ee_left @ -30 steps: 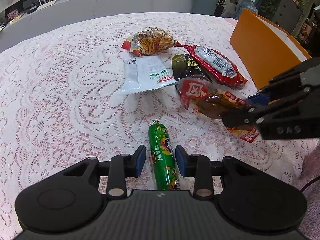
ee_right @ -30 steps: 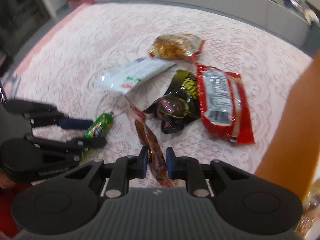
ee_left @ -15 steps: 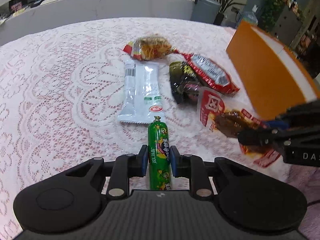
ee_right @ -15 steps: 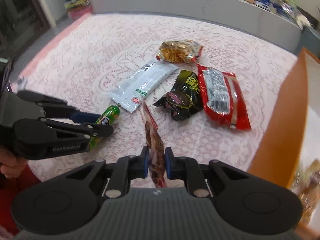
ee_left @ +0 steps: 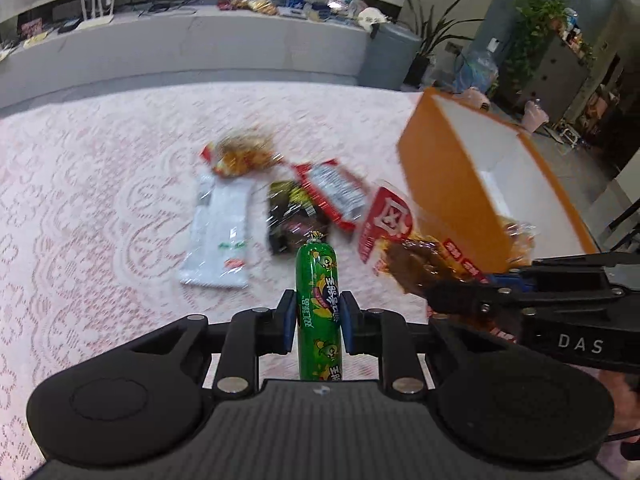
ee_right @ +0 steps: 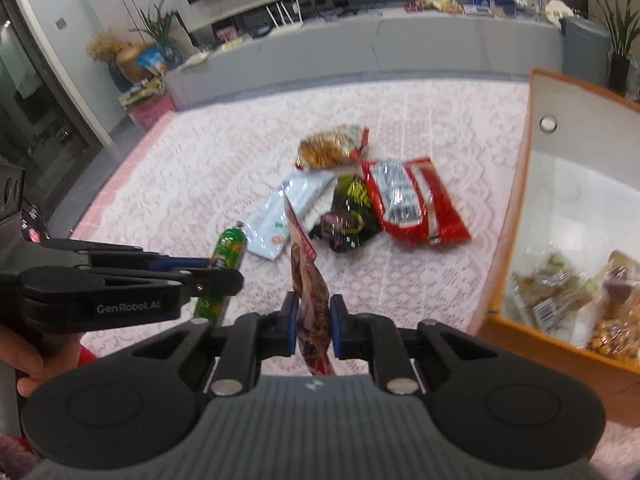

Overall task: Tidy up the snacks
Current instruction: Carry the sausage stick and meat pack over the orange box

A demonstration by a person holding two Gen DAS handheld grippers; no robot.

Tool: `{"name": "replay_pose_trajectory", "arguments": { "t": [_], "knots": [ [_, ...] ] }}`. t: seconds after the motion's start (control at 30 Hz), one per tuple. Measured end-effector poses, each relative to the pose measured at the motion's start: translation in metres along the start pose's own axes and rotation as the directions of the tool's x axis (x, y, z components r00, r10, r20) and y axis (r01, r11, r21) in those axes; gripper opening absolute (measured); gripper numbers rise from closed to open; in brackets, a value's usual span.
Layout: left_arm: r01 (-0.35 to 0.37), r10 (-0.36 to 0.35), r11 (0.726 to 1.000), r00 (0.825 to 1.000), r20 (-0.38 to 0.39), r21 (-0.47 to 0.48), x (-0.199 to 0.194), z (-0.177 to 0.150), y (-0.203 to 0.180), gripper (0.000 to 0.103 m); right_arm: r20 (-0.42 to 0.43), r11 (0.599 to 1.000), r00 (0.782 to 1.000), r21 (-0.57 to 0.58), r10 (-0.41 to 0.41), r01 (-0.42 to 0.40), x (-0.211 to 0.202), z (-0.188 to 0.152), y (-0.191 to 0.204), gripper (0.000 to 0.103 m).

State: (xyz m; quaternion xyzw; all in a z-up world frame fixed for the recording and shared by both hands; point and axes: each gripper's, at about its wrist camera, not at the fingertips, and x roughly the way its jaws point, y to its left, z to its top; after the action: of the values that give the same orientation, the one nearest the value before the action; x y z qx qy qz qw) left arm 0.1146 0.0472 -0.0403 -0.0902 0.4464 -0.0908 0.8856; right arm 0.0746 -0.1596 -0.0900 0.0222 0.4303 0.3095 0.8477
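My left gripper (ee_left: 316,316) is shut on a green sausage stick (ee_left: 318,280), lifted off the lace tablecloth (ee_left: 100,200) and pointing away from me. My right gripper (ee_right: 313,318) is shut on a red-and-brown snack packet (ee_right: 308,276), which hangs above the cloth; the left wrist view shows that packet (ee_left: 400,240) in front of the orange box (ee_left: 448,184). The left gripper (ee_right: 224,278) with the sausage (ee_right: 228,246) appears at the left of the right wrist view. On the cloth lie a white packet (ee_left: 218,236), a black packet (ee_left: 288,216), a red packet (ee_right: 412,200) and a yellow crisp bag (ee_right: 330,150).
The orange box (ee_right: 516,216) stands open at the right with several snack packs (ee_right: 568,296) inside. A grey counter (ee_left: 180,48) with clutter runs behind the table. A hand (ee_right: 36,356) grips the left tool at the lower left.
The left gripper closed on the green sausage and lifted it off the cloth. The right gripper rose with the red-and-brown packet and swung right toward the orange box, whose inside now shows.
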Motion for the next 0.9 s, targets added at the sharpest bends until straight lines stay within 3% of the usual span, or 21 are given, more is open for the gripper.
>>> {"name": "replay_pose_trajectory", "arguments": {
  "t": [0.33, 0.53, 0.9],
  "knots": [
    [0.060, -0.063, 0.996, 0.997, 0.046, 0.071, -0.009, 0.040, -0.059, 0.024, 0.133, 1.000, 0.991, -0.008, -0.011, 0.012, -0.060, 0.019, -0.025, 0.013],
    [0.109, -0.118, 0.986, 0.991, 0.067, 0.125, 0.002, 0.075, -0.099, 0.024, 0.189, 0.994, 0.977, -0.010, -0.102, 0.106, -0.091, 0.037, -0.053, 0.013],
    [0.226, -0.220, 0.956, 0.974, -0.055, 0.187, 0.076, 0.125, -0.159, 0.024, 0.099, 0.956, 0.951, 0.025, -0.293, 0.292, -0.077, 0.073, -0.140, 0.013]
  ]
}}
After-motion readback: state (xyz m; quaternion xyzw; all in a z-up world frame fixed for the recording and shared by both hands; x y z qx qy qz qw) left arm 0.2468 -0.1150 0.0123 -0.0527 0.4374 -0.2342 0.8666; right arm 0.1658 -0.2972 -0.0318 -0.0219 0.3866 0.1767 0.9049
